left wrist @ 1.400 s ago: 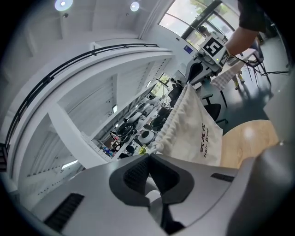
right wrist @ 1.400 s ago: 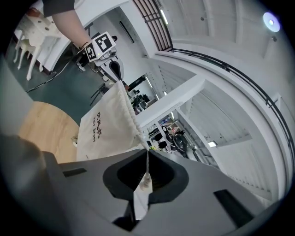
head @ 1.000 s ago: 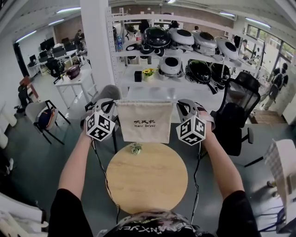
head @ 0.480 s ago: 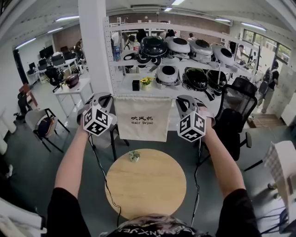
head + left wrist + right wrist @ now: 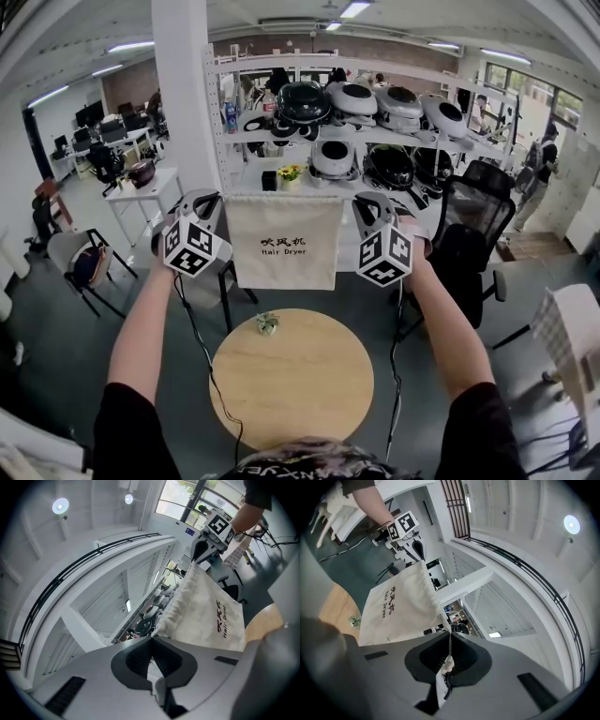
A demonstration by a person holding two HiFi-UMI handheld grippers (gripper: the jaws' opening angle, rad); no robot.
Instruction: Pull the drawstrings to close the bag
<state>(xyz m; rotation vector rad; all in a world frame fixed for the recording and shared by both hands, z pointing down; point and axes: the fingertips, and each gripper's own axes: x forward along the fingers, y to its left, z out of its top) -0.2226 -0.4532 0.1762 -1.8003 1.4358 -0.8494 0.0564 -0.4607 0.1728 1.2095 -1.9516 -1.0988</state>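
Open workshop floor all around, with a round wooden surface (image 5: 291, 375) low in the head view and shelving (image 5: 375, 141) of round appliances beyond its far edge. Hanging in the air above that far edge, clear of the wood: a cream drawstring bag (image 5: 286, 244) printed "Hair Dryer", strung level between both tongs. Down on the surface near its far rim, a small green thing (image 5: 267, 324), untouched. Left tongs (image 5: 217, 200) up above the surface's left side, pinched tight together at the bag's top corner, apparently on that side's cord. Right tongs (image 5: 361, 202) above the surface's right side, likewise clamped, with a thin drawstring (image 5: 450, 644) running in between the pads. Gripping of both drawstrings done, by the look of it, and the bag raised and stretched taut. Mouth only lightly ruffled along the top hem (image 5: 176, 604) and as wide as the body, so hardly cinched yet. Left to do, probably: drawing both cords outward, away from the surface's middle, until the top bunches shut.
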